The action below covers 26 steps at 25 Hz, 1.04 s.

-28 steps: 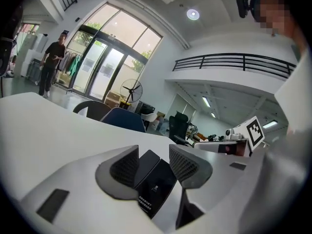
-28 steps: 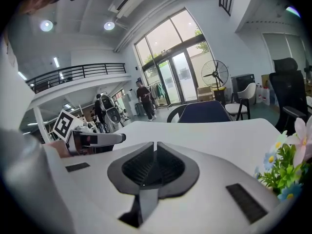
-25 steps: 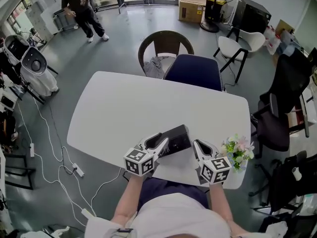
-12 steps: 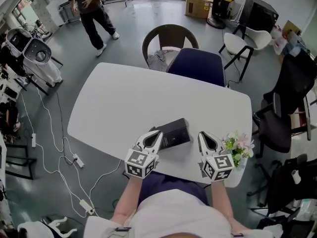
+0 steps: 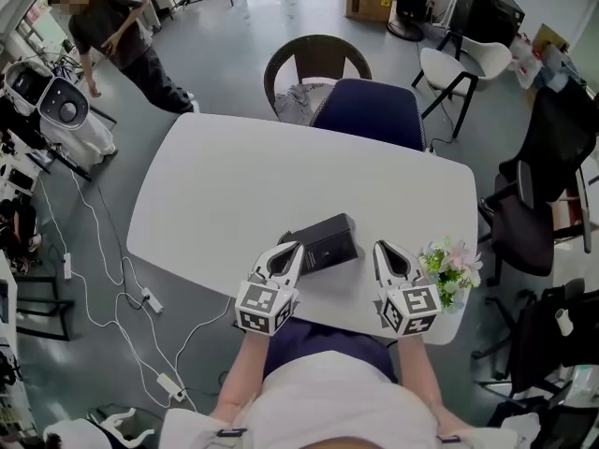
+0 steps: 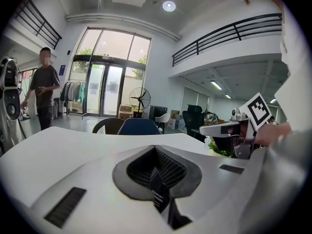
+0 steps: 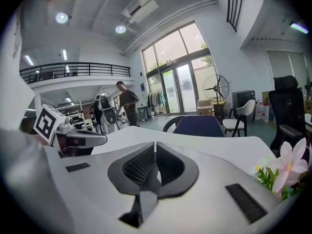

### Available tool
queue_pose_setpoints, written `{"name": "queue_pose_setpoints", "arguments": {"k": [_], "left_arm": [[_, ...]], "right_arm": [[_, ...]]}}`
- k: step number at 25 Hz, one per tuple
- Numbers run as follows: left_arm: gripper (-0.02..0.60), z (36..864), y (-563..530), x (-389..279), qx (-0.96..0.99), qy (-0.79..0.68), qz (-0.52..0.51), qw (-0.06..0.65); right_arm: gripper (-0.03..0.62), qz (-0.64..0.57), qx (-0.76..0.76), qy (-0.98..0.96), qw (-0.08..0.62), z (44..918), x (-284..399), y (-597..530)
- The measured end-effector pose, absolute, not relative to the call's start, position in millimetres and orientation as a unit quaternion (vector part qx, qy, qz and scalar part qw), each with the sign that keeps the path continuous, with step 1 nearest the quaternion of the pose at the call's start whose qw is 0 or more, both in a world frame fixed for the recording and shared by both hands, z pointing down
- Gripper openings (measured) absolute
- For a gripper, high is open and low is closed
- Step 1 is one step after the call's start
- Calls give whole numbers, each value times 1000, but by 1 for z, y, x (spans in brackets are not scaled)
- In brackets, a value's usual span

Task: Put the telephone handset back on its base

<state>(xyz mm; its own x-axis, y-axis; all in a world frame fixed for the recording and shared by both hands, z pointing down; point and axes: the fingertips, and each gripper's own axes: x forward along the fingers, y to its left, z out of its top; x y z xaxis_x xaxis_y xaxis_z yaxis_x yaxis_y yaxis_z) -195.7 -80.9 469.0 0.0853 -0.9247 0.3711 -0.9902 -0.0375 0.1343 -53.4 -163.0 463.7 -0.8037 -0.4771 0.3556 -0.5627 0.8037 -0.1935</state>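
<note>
Left gripper (image 5: 291, 249) jaws have just closed with nothing between them; a second ago they stood apart. Right gripper (image 5: 383, 248) jaws pinched together, empty. Black telephone (image 5: 325, 242) unmoved at the table (image 5: 215, 195) near edge, between both grippers, just beside the left tips. Only the head view shows it; the gripper views show each other's gripper and the flowers (image 7: 287, 165). Far person (image 5: 110, 36) has shifted left.

White table (image 5: 234, 185), open office.
Flowers (image 5: 451, 269) at its four o'clock corner, blue chair (image 5: 367, 124) at twelve, a person (image 5: 122, 45) off at ten.
</note>
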Motion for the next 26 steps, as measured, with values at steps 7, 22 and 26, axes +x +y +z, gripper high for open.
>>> {"name": "queue_pose_setpoints", "arguments": {"k": [7, 22, 26], "left_arm": [[15, 469, -82, -203, 709, -678, 87, 174], [15, 463, -91, -220, 699, -694, 72, 158], [15, 462, -92, -224, 697, -697, 70, 156]], "right_arm": [[37, 137, 297, -934, 144, 462, -50, -170], [37, 126, 346, -921, 126, 457, -39, -189], [35, 126, 354, -918, 124, 457, -35, -191]]}}
